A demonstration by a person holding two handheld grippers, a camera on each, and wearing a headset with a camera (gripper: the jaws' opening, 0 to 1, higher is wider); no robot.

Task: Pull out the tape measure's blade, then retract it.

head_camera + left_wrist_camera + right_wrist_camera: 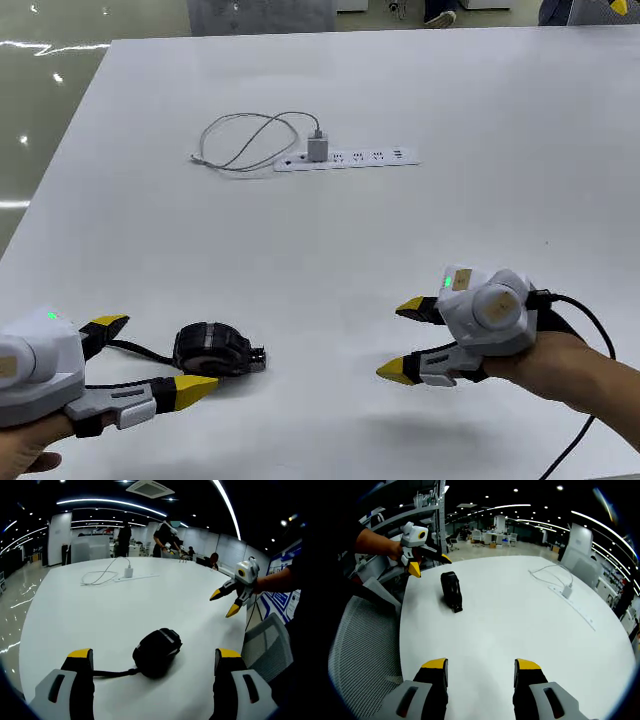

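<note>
Head view: black, rounded tape measure (pixel 212 349) sits on the smooth white table (pixel 350 230), just ahead of the left gripper (pixel 160 353), whose yellow-tipped jaws stand wide apart and empty, a thin black strap trailing back between them. Right gripper (pixel 392 340) hovers well apart, jaws likewise spread, holding nothing. Likely trouble: hard jaws closing on the curved case could skid it across the slick top or pinch the strap instead, and the small blade hook gives the right gripper little to catch.

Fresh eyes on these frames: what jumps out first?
A black tape measure lies front-left on the white table, just ahead of the open left gripper. The right gripper is open to its right. A power strip with a plugged charger and looped cable sits farther back.
</note>
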